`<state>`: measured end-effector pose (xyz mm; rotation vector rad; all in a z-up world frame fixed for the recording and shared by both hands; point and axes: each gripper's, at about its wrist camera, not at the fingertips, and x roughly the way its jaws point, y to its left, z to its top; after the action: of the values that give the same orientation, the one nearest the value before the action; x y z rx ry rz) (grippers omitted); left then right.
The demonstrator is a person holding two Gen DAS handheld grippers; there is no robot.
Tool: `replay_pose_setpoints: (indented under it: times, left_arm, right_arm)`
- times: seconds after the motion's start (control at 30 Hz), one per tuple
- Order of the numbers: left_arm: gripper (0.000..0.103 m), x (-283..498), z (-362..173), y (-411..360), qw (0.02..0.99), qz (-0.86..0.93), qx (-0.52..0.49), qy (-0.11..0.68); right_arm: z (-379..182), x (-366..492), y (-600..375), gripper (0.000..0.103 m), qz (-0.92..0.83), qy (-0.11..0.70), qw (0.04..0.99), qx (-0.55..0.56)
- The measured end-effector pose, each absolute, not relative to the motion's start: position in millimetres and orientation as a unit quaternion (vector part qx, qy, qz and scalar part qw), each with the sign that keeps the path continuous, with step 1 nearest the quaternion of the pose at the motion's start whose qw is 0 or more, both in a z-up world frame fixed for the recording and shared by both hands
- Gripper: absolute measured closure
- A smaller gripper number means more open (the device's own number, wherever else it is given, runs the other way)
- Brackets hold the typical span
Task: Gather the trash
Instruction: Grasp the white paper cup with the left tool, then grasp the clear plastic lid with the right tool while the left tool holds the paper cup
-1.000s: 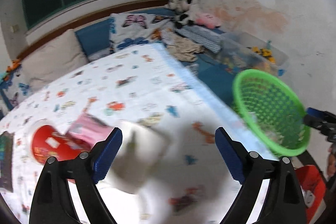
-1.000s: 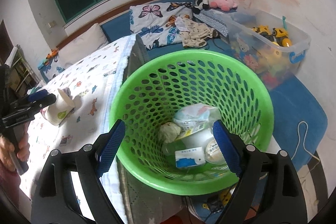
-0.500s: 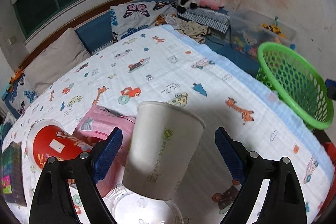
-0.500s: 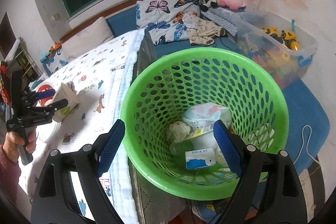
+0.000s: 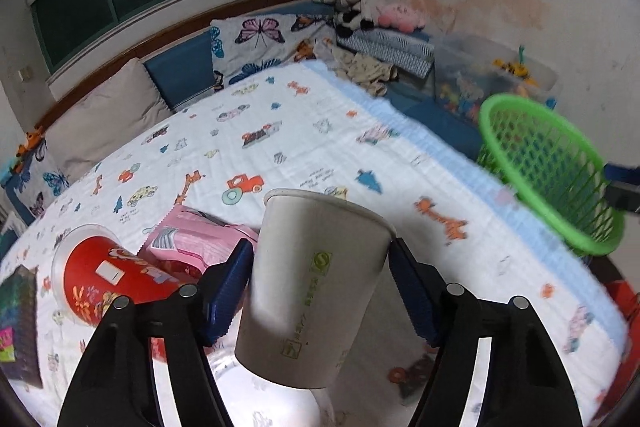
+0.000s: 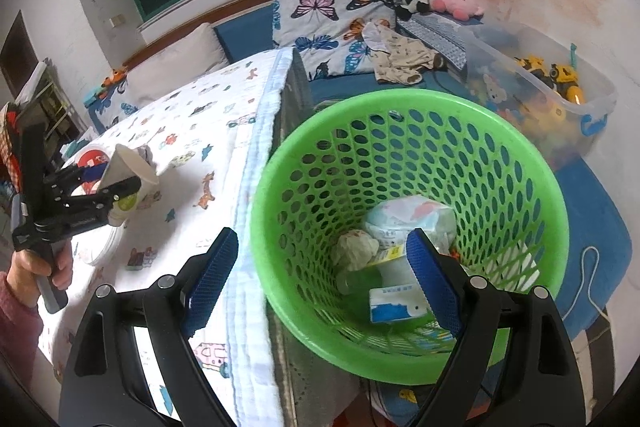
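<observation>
At the lower left of the left wrist view lies a red snack tub (image 5: 100, 279) on its side, with a pink wrapper (image 5: 192, 247) just beside it on the cartoon-print bedsheet (image 5: 280, 131). In the lower centre we have the white paper cup (image 5: 312, 287) between the blue pads of our left gripper (image 5: 320, 291); its jaws have just been closing, and both pads now appear to press the wall just below the rim. We judge the cup light, thin and easily crushed, so a gentle squeeze near the stiffer rolled rim suits it best; lower down the wall would buckle. At the right edge stands the green perforated basket (image 5: 552, 163). In the right wrist view our right gripper (image 6: 320, 275) stands apart, its jaws straddling the basket's near rim without clamping it.
</observation>
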<state>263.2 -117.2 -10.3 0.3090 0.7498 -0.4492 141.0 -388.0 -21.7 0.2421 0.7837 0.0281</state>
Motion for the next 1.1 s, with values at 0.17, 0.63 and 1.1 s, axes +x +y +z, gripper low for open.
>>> replay_pose_setpoints:
  times: [0.17,0.63,1.1]
  left_arm:
    - [0.036,247.1,16.5,-94.7,0.905,-0.226,0.096,0.347]
    - [0.036,206.2,63.7,-6.0,0.935,-0.175,0.027,0.306]
    - [0.037,176.6,57.3,71.8,0.943,-0.117,-0.013,0.311]
  right_arm:
    - [-18.0,143.3,-374.3,0.017,0.030,0.380,0.918,0.108]
    - [-21.2,169.5,-277.5,0.014,0.139,0.394,0.906,0.066]
    - [-32.2,194.7,-142.2,0.009,0.262,0.407,0.875,-0.015]
